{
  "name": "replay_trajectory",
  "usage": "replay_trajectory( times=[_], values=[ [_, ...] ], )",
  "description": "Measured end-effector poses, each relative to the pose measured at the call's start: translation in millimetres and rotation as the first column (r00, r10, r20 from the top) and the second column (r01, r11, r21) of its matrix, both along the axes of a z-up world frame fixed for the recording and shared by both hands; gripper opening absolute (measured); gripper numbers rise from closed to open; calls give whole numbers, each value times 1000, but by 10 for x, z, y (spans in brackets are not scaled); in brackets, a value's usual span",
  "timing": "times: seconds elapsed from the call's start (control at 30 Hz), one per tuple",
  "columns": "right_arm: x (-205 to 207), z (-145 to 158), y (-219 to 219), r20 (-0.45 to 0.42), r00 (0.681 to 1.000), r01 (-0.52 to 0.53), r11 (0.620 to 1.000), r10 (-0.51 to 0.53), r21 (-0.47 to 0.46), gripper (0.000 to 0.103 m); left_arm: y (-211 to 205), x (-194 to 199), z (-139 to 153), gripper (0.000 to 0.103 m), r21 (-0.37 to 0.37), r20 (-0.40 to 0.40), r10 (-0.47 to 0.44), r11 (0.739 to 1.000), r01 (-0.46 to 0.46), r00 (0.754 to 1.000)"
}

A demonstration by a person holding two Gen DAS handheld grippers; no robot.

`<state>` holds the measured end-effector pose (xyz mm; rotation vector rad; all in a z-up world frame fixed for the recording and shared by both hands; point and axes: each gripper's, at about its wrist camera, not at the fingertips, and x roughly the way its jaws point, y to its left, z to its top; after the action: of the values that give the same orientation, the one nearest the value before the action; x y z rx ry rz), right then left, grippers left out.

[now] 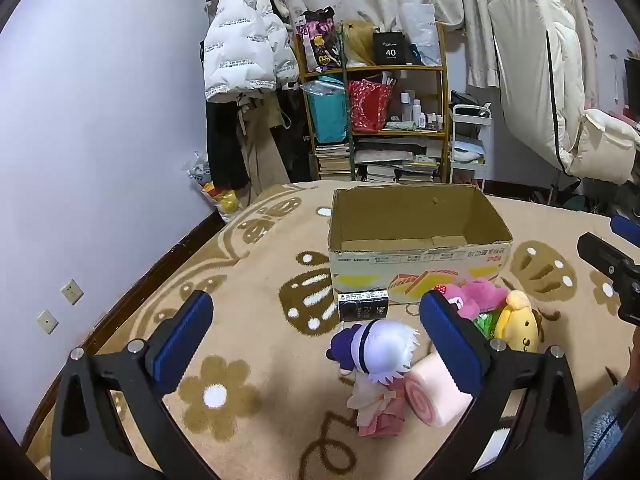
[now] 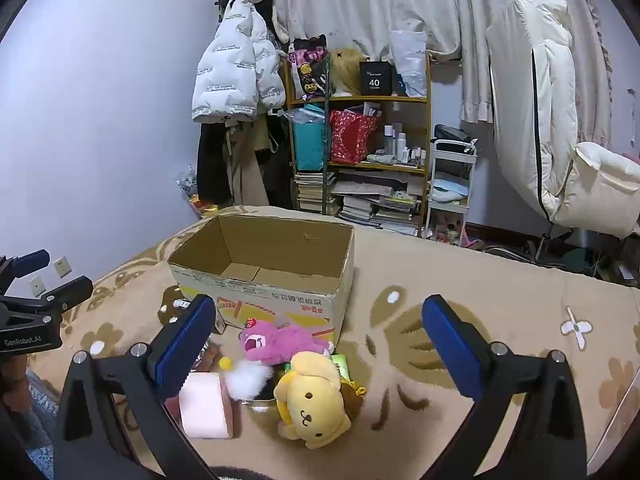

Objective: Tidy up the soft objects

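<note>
An empty open cardboard box (image 1: 420, 258) stands on the patterned blanket; it also shows in the right wrist view (image 2: 276, 300). In front of it lie soft toys: a white-haired doll with a purple hat (image 1: 380, 350), a pink roll cushion (image 1: 434, 394) (image 2: 206, 410), a pink bear (image 1: 478, 294) (image 2: 282, 342) and a yellow dog plush (image 1: 518, 326) (image 2: 314, 402). My left gripper (image 1: 316, 332) is open above the blanket, the doll between its fingers' lines. My right gripper (image 2: 320, 334) is open and empty, above the pink bear and yellow dog.
A small black box (image 1: 363, 304) lies by the cardboard box's front left corner. A green packet (image 2: 342, 362) lies among the toys. A cluttered shelf (image 1: 376, 120), hanging coats (image 1: 240, 52) and a white chair (image 2: 560, 140) stand beyond the bed. The wall (image 1: 100, 120) runs along the left.
</note>
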<state>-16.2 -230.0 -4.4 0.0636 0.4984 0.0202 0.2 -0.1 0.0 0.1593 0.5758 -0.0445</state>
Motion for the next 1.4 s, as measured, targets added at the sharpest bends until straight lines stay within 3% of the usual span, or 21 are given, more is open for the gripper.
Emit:
replay_trajectory(
  times=[1.4],
  values=[
    [15, -61, -72, -2, 1000, 25, 1000, -25, 18, 103, 36, 6, -34, 102, 9, 4, 6, 1000, -6, 1000]
  ],
)
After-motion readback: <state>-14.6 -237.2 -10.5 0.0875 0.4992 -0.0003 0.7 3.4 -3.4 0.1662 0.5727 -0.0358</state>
